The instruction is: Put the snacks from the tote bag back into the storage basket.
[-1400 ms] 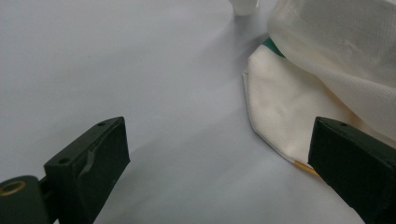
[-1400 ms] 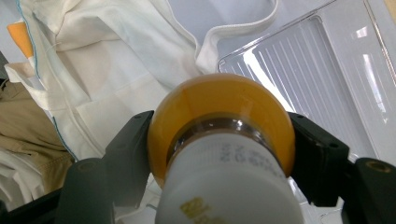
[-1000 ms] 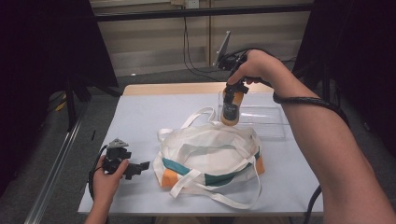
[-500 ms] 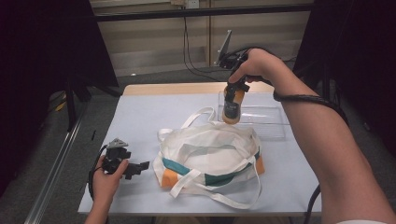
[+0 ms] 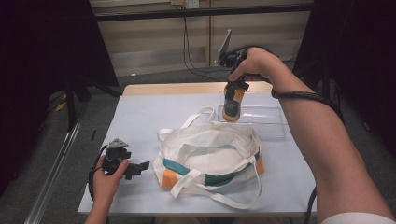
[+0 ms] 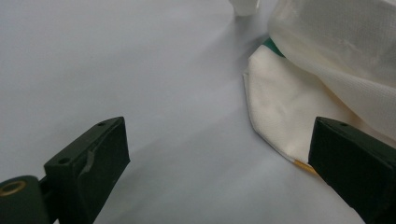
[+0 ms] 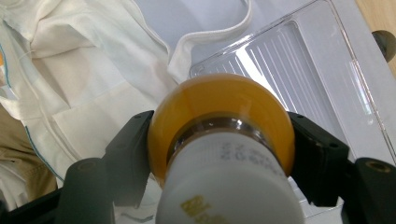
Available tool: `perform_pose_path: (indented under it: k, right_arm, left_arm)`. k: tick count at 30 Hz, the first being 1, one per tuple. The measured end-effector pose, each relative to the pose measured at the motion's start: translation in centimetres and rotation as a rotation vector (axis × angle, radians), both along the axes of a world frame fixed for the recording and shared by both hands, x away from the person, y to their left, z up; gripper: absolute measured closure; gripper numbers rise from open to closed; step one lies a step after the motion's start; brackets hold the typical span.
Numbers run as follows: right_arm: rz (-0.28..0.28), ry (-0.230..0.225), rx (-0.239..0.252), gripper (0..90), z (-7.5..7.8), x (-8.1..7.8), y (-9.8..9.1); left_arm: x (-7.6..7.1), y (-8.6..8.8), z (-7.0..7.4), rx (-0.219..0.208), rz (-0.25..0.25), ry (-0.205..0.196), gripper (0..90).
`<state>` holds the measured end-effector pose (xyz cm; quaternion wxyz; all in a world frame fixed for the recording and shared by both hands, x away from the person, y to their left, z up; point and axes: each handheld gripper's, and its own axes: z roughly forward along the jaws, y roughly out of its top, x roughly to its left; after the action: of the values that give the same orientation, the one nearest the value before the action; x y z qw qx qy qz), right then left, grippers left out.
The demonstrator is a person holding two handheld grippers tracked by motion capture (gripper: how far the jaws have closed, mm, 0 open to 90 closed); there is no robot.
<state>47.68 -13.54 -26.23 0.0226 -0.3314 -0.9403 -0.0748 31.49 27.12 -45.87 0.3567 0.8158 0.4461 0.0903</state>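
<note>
Clamping an orange bottle (image 7: 219, 140) by its neck, the right gripper's (image 5: 232, 88) jaws hang it above the clear tray's (image 5: 271, 121) near edge beside the white tote bag (image 5: 210, 154), while the left gripper's (image 6: 219, 158) jaws gape wide and empty on the table (image 5: 149, 112).

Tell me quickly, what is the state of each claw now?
Left claw: open, holding nothing, beside the bag.
Right claw: shut on the bottle.
</note>
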Motion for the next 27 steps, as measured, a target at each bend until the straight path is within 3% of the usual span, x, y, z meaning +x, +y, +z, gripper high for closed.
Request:
perform_pose_path:
  k: [1,27]
  right_arm:
    - [-0.008,0.005,0.001,30.5,0.0,0.0,0.0]
    - [-0.014,-0.009,-0.009,30.5,-0.7,1.6,-0.8]
  left_arm:
    - [0.0,-0.1,0.0,-0.019,0.008,0.002,4.9]
    - [0.1,-0.1,-0.1,-0.006,-0.002,0.004,4.9]
